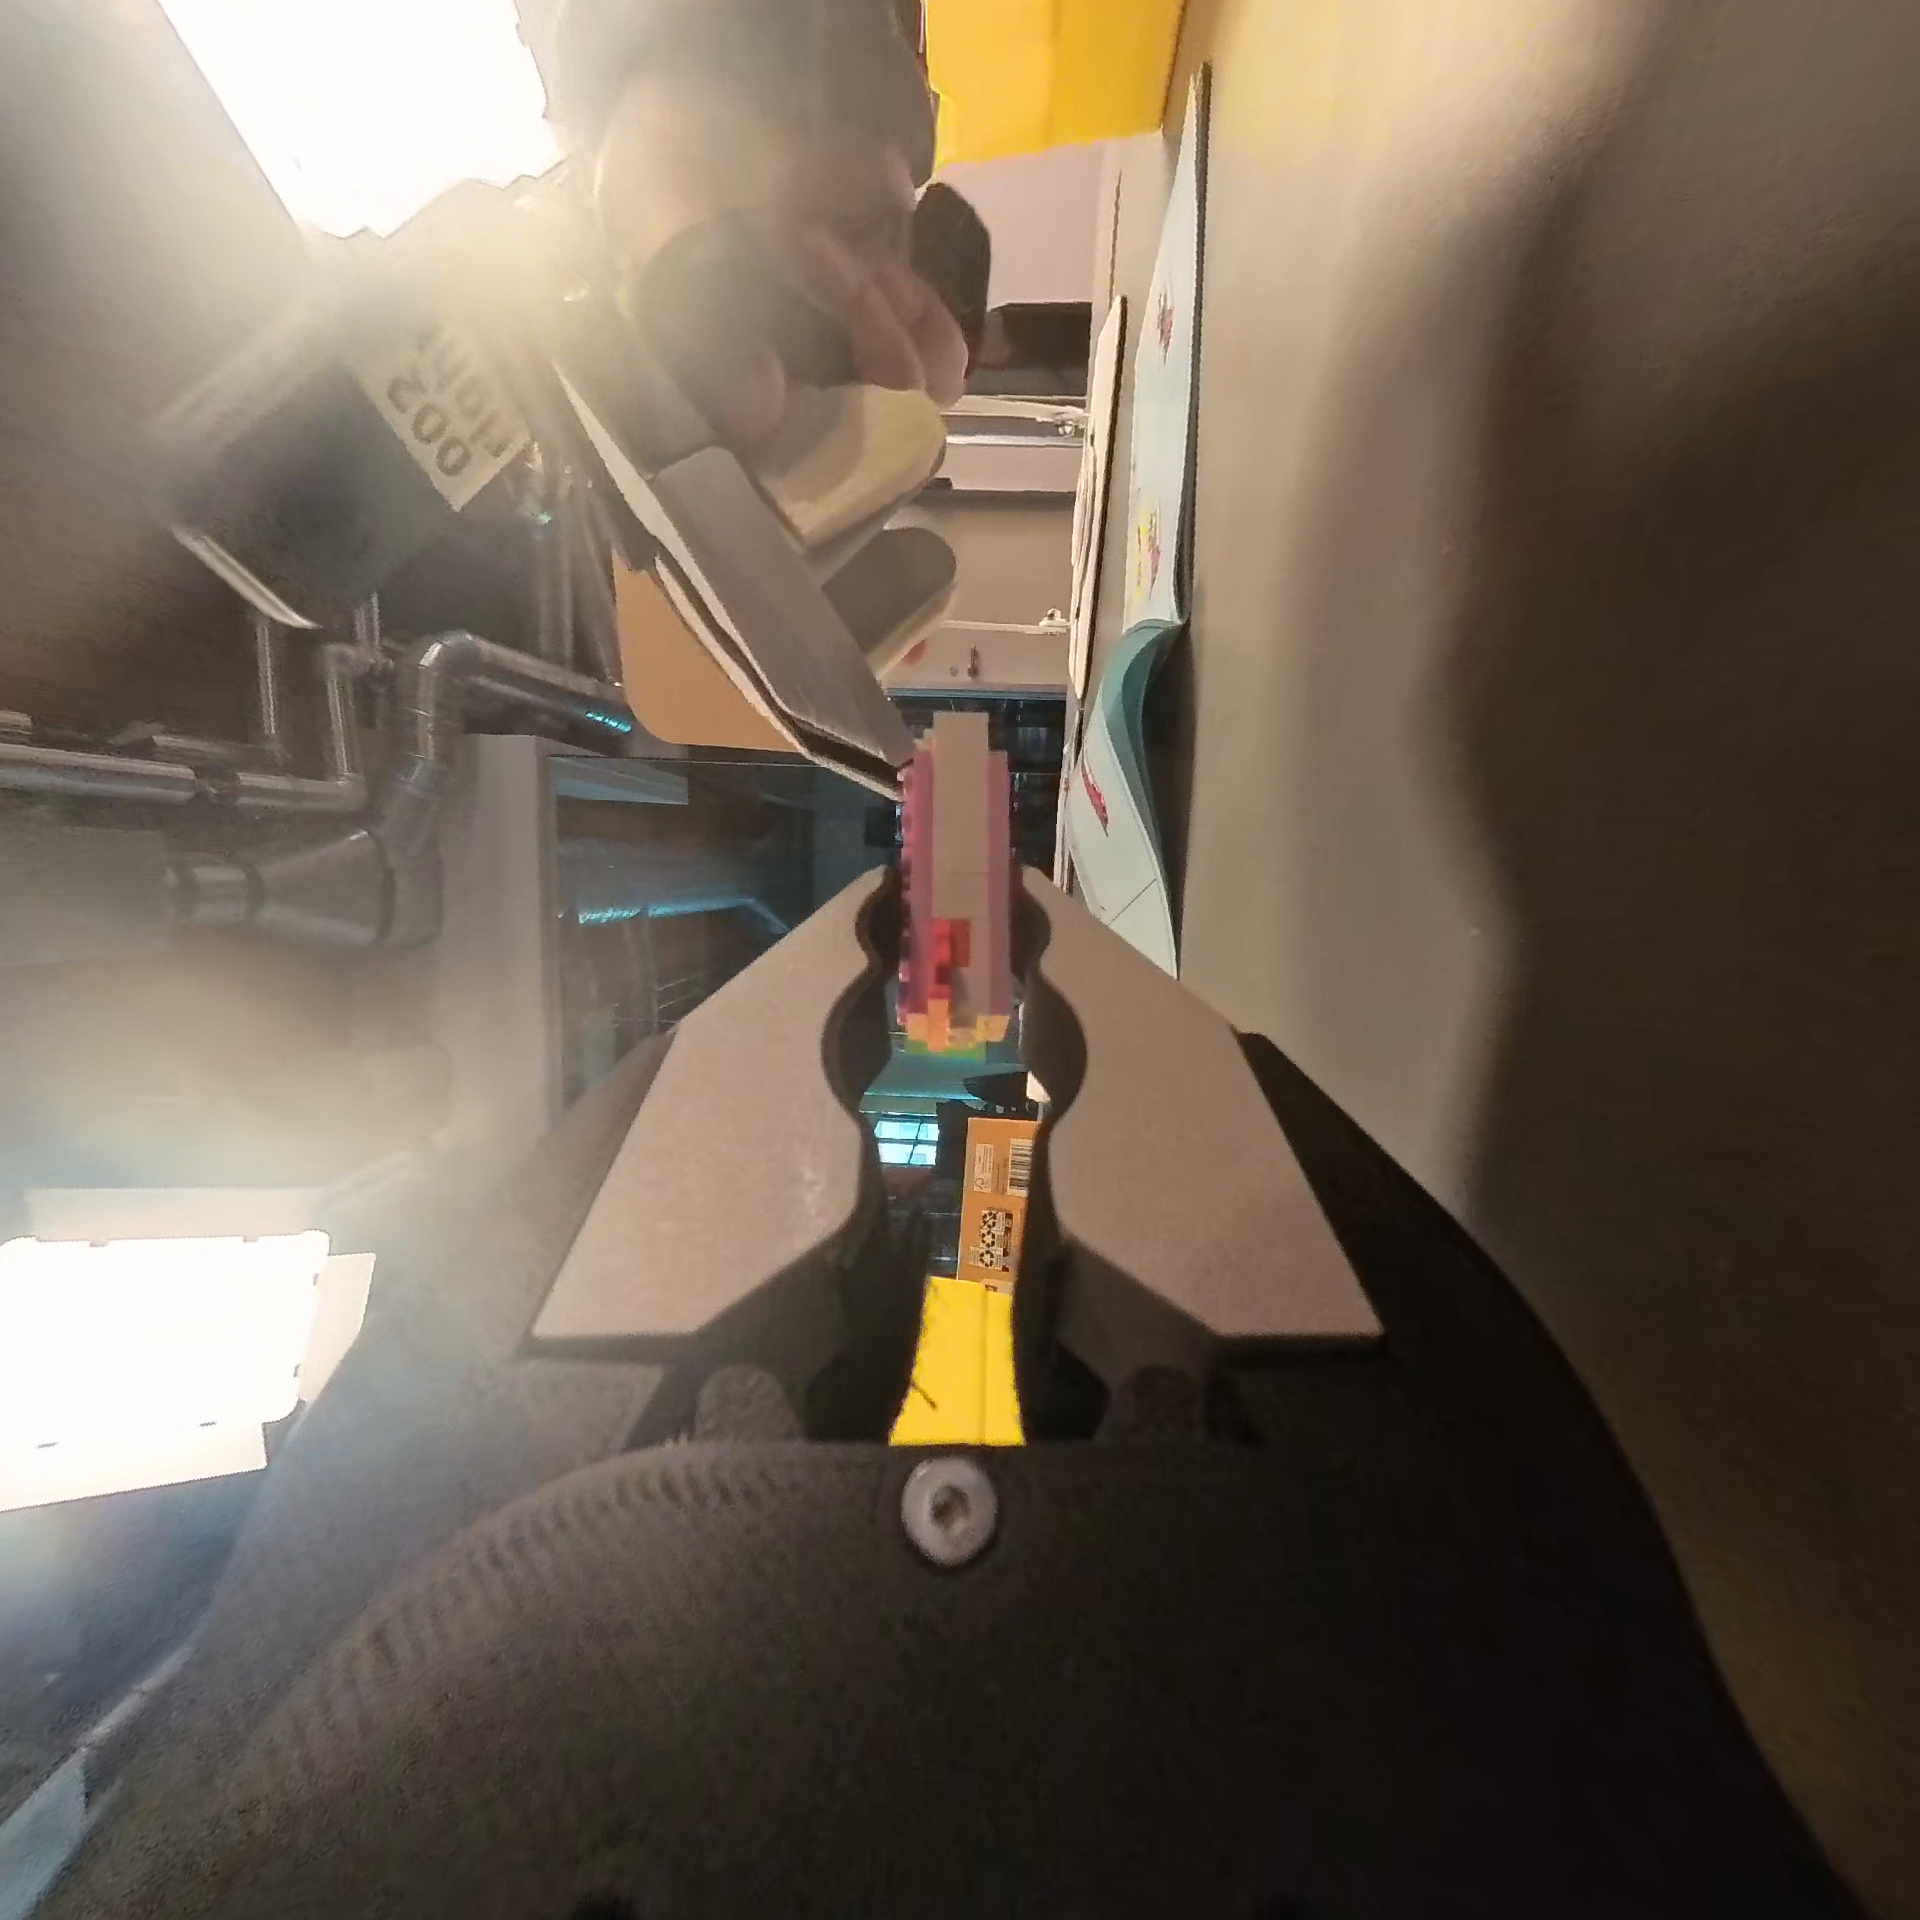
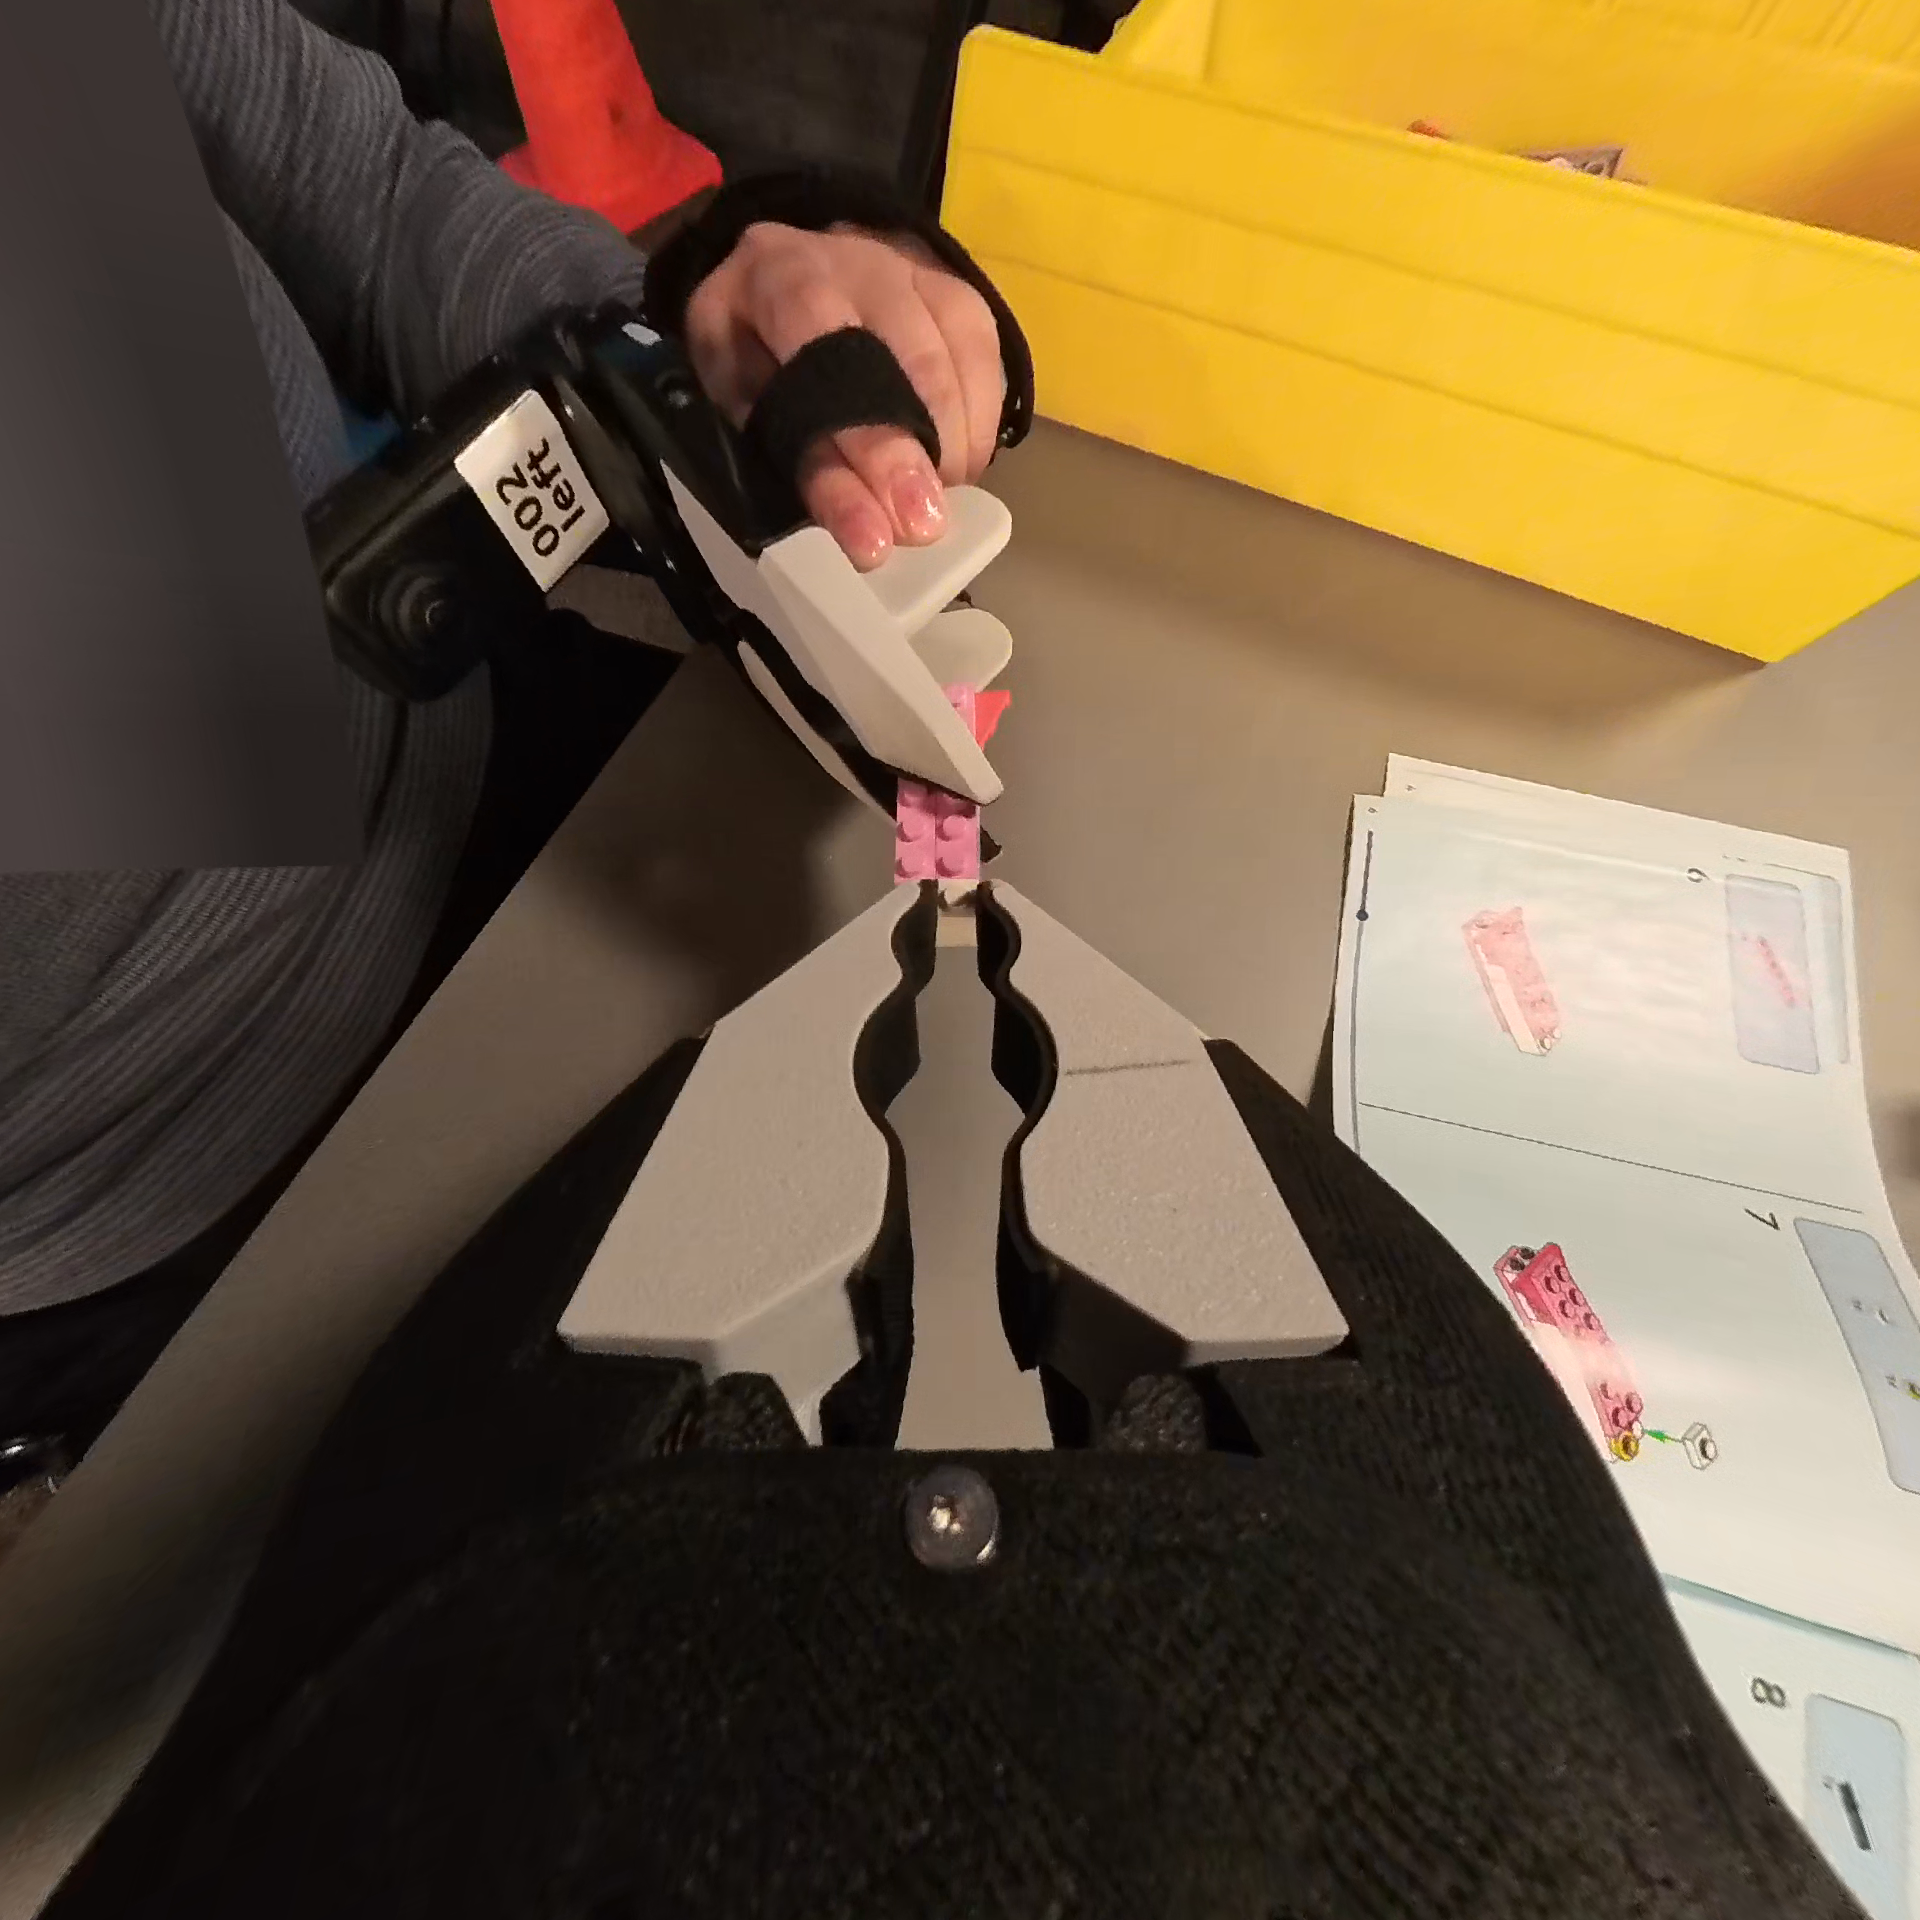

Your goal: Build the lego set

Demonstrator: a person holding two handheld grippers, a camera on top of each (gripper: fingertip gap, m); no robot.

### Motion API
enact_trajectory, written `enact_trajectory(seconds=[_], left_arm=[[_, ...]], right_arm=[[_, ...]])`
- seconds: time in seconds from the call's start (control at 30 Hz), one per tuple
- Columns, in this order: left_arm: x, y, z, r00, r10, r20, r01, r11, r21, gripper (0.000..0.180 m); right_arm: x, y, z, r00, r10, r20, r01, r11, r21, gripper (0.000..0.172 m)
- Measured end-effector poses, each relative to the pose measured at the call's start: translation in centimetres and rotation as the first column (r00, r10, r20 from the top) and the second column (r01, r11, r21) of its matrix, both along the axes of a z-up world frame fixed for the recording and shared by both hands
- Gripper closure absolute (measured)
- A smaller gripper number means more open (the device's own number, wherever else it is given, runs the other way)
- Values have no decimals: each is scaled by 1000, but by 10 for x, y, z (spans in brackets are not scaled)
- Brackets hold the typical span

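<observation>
Two tongs meet on one small build. My left gripper pinches the pink brick assembly by its sides, holding it clear above the grey table; in its own wrist view the assembly stands out past the fingertips, with the right gripper touching its far end. My right gripper is nearly pressed together on a small white piece, which sits right at the near end of the assembly, touching or just short of it; I cannot tell whether it is seated. I judge most of the body already built. Right of my tongs lies the instruction booklet; beyond them, a yellow bin.
</observation>
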State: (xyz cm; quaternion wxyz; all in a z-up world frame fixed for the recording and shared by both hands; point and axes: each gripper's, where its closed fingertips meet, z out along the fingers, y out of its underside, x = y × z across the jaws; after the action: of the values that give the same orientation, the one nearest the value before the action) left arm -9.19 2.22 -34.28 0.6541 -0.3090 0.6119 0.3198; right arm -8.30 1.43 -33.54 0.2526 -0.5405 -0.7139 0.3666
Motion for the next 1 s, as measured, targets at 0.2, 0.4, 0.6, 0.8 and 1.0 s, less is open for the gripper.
enact_trajectory(seconds=[0.2,0.4,0.6,0.8,1.0], left_arm=[[0,0,1,1000,-2,2,2,1000,1,162],[1,0,1,1000,0,1,0,1000,1,161],[1,0,2,1000,-5,5,5,1000,1,162],[1,0,1,1000,-5,6,5,1000,-1,162],[1,1,1,1000,0,5,0,1000,-7,162]], right_arm=[[0,-1,0,1000,4,1,-4,1000,6,166],[-1,-3,1,1000,11,-2,-11,1000,11,166],[-2,-3,1,1000,1,-18,-1,1000,15,165],[-3,-4,1,1000,3,-19,-2,1000,14,160],[-2,3,10,995,-57,-78,59,998,23,136]])
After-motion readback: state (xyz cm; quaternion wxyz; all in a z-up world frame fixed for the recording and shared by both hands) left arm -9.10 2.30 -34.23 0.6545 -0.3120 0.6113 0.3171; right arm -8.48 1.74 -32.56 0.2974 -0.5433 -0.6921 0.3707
